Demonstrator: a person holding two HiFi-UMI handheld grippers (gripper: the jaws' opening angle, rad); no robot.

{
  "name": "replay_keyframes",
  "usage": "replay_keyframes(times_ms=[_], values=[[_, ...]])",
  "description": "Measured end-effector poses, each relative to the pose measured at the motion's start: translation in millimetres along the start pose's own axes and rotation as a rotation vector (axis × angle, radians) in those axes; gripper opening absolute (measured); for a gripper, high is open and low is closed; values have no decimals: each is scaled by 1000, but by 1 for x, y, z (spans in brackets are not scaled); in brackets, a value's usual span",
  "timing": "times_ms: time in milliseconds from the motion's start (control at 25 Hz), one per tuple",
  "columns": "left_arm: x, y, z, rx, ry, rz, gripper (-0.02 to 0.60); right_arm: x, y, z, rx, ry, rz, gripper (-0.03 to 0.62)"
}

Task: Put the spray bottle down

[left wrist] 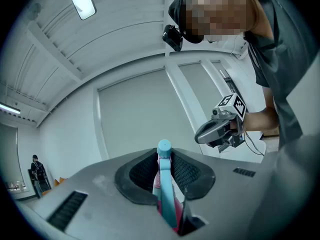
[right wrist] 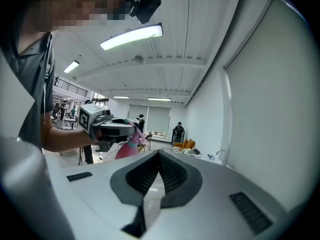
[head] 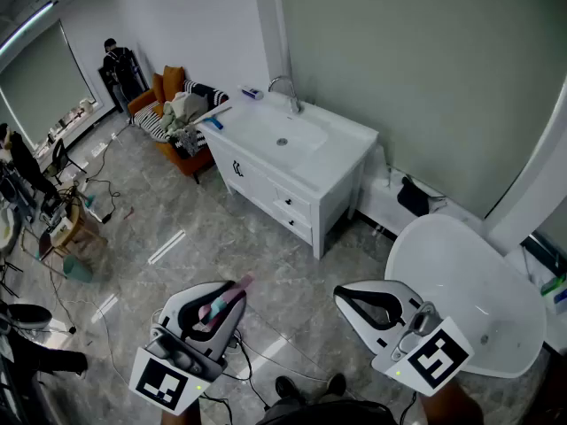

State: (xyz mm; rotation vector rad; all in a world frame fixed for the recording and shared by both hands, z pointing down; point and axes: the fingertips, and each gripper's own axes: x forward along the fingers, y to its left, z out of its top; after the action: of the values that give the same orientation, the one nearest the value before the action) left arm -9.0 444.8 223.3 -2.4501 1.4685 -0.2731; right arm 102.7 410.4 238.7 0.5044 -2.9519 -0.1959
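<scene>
**Item 1. Left tool** (head: pixel 211 310): lower left of the head view, marker cube at the near end. The jaws are closed tight on the spray bottle (head: pixel 227 300), with the pads pressing both its sides. In the left gripper view the tool (left wrist: pixel 163 160) has the bottle (left wrist: pixel 168 199) standing upright in the notch between the pads. The bottle's round teal cap sits just above the jaw tips.

**Item 2. Spray bottle**: pink and teal. It is carried in the air over the grey marble floor (head: pixel 221 237) and is well apart from the counter (head: pixel 347 159). The right gripper view shows the left tool (right wrist: pixel 114 128) at centre left, with the pink body (right wrist: pixel 127 147) hanging below it.

**Item 3. Right tool** (head: pixel 368 304): lower right of the head view. The jaws are drawn together with the pad tips meeting and nothing between them (a sliver of floor shows through the gap behind the tips). This reads plainly in the right gripper view (right wrist: pixel 159 158). The same tool (left wrist: pixel 220 130) shows at centre right of the left gripper view, gripped in a hand.

**Item 4. Fixtures**
- White washbasin counter with drawers, upper centre of the head view, against the wall.
- Curved tap (head: pixel 285 91) at the counter's far edge.
- White bathtub (head: pixel 469 290) at right.

**Item 5. Surroundings**
- Orange armchair (head: pixel 173 96) heaped with cloth, upper left.
- A person (head: pixel 120 67) standing behind the armchair.
- Cables trailing on the floor at left.
</scene>
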Motion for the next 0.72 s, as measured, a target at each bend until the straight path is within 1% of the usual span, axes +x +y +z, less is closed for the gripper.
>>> replay_keyframes(times_ms=[160,480,600,720], values=[[11,-13,2,-1,13,0,63,-15,-9,-5,3,5,2,8],[33,-30,10,5,21,19,63,-37,-28,-7,2,-26,19,9],[39,-38,13,14,24,24,63,-46,-33,-11,12,-27,36,9],[44,-43,17,17,23,25,63,-50,-39,-14,24,-24,32,9]])
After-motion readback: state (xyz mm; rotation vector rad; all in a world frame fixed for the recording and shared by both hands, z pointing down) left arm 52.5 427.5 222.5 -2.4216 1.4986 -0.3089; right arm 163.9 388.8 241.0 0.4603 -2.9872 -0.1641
